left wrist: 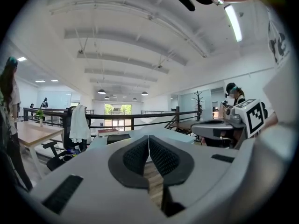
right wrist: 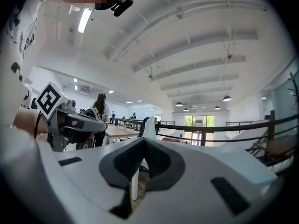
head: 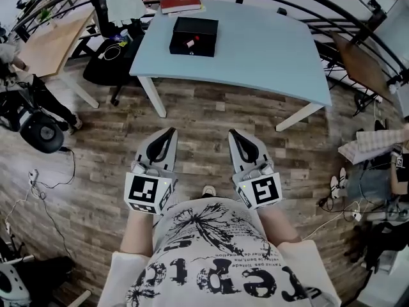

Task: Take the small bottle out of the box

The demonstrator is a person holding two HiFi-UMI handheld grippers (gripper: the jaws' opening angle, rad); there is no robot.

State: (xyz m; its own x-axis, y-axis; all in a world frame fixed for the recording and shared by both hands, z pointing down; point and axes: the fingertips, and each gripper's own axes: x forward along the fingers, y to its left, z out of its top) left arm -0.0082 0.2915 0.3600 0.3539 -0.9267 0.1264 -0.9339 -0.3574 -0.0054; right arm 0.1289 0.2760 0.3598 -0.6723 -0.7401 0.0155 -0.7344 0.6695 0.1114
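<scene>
A black open box (head: 193, 36) lies on the pale blue table (head: 268, 56) at the far side of the head view, and a small bottle (head: 189, 43) with a red part lies inside it. My left gripper (head: 171, 132) and right gripper (head: 232, 133) hang side by side over the wood floor, well short of the table. Both are shut, with the tips touching and nothing between them. In the left gripper view the box (left wrist: 118, 137) shows low on the table beyond the closed jaws of the left gripper (left wrist: 149, 137). The right gripper (right wrist: 144, 140) points level across the room.
A red book (head: 181, 3) lies on the table's far edge. A black office chair (head: 110, 56) with a white garment (left wrist: 78, 123) stands left of the table, beside a wooden desk (head: 48, 43). A black railing (right wrist: 219, 127) runs behind. Cables and gear litter the floor on both sides.
</scene>
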